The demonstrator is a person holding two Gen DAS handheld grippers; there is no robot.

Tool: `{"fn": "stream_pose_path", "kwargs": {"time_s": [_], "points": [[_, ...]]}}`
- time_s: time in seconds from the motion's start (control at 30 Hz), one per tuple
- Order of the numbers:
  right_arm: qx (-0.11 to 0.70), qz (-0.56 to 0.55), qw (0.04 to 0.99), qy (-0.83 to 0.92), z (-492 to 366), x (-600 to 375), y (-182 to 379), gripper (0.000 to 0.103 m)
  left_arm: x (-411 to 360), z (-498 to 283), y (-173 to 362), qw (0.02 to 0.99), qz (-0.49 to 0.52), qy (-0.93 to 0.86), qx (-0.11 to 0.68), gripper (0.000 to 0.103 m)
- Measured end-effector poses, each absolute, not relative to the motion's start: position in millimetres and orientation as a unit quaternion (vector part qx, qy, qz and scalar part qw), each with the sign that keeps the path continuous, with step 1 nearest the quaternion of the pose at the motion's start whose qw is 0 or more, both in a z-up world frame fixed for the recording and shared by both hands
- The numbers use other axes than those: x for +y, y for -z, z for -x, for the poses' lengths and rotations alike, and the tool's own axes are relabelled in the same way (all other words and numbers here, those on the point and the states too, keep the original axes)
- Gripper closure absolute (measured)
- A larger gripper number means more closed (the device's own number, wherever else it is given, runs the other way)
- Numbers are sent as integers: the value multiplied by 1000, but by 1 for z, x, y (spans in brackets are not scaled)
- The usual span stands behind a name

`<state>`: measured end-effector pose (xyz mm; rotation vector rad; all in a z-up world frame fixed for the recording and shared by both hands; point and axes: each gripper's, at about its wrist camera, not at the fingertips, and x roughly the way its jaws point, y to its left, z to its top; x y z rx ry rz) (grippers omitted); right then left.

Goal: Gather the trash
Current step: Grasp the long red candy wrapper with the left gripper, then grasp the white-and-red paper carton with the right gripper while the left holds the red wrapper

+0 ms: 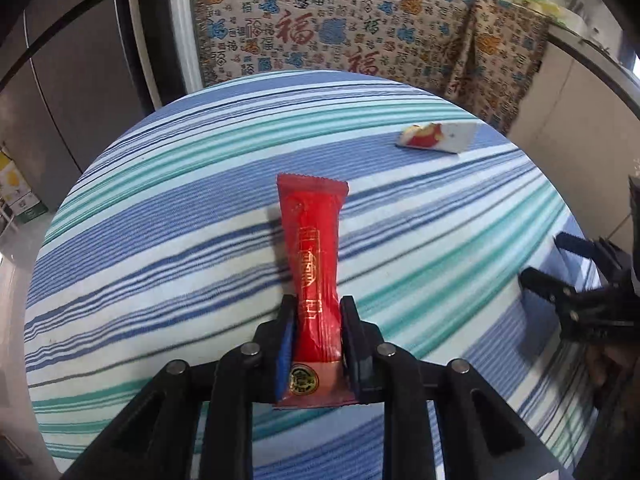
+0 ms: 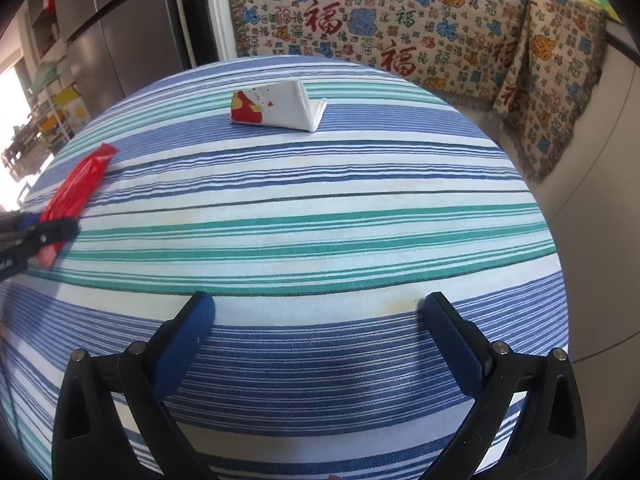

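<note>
A long red snack wrapper with gold print sticks up from the striped tablecloth. My left gripper is shut on its lower end, with the blue pads pressing both sides. In the right wrist view that wrapper shows at the far left, held by the left gripper. A folded white paper packet with a red picture lies further back on the table; the left wrist view has this packet at the right rear. My right gripper hovers open over the cloth with nothing in it, and the right gripper also shows at the right edge.
A blanket printed with red and blue characters hangs behind the table. Grey cabinet doors stand at the left, with a cardboard box on the floor below. The table's rounded edge drops off on the right to a pale floor.
</note>
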<state>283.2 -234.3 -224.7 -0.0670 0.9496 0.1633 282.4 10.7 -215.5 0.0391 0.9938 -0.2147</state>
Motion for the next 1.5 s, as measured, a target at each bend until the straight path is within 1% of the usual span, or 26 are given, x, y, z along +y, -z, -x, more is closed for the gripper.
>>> {"fn": "stream_pose_path", "kwargs": {"time_s": [0.03, 0.07, 0.1, 0.13, 0.17, 0.23, 0.3, 0.37, 0.4, 0.47, 0.63, 0.77, 0.83, 0.9, 1.07, 1.13, 1.17, 1.23, 1.27, 1.3, 1.33, 1.5], "points": [[457, 32, 886, -78, -284, -235, 225, 0, 10, -279, 216, 873, -22, 107, 476, 59], [457, 32, 886, -79, -283, -235, 225, 0, 8, -278, 217, 874, -26, 109, 474, 50], [457, 32, 886, -79, -283, -234, 225, 0, 5, -278, 219, 877, -34, 105, 468, 36], [457, 32, 886, -79, -283, -235, 225, 0, 2, -278, 220, 880, -41, 100, 463, 33], [457, 32, 885, -79, -283, -235, 225, 0, -1, -280, 222, 880, -47, 98, 462, 33], [457, 32, 885, -79, -284, -235, 225, 0, -4, -282, 225, 884, -48, 90, 456, 27], [457, 32, 885, -79, -283, -235, 225, 0, -1, -284, 227, 886, -40, 79, 455, 23], [457, 32, 885, -79, -283, -235, 225, 0, 0, -288, 229, 888, -38, 68, 453, 16], [457, 31, 885, -80, -283, -235, 225, 0, 2, -290, 231, 889, -37, 60, 453, 7], [457, 30, 885, -80, -284, -235, 224, 0, 11, -292, 234, 889, -26, 51, 454, 0], [457, 37, 884, -90, -284, -235, 223, 0, 13, -292, 234, 890, -30, 53, 453, 0], [457, 58, 878, -125, -311, -235, 222, 1, 13, -292, 233, 890, -29, 53, 453, 0], [459, 69, 874, -142, -334, -237, 220, 3, 13, -291, 233, 890, -29, 53, 453, 0], [450, 86, 874, -162, -354, -233, 213, 10, 12, -291, 234, 890, -29, 53, 453, 0], [424, 180, 860, -219, -391, -197, 195, 13, 12, -291, 233, 890, -29, 53, 452, 0], [423, 212, 851, -230, -400, -183, 197, 19, 12, -291, 234, 890, -29, 54, 452, 0], [423, 225, 846, -233, -404, -177, 200, 26, 12, -291, 234, 890, -29, 53, 452, 0], [426, 237, 840, -239, -408, -172, 205, 46, 12, -291, 234, 890, -29, 53, 452, 0], [434, 234, 835, -243, -409, -172, 207, 78, 12, -291, 234, 890, -29, 53, 452, 0], [438, 227, 835, -245, -408, -175, 208, 92, 12, -290, 234, 890, -29, 53, 452, 0], [434, 214, 840, -247, -403, -178, 204, 95, 12, -290, 234, 890, -29, 53, 452, 0], [451, 121, 854, -230, -355, -200, 182, 96, 12, -290, 234, 890, -29, 53, 452, 0]]}}
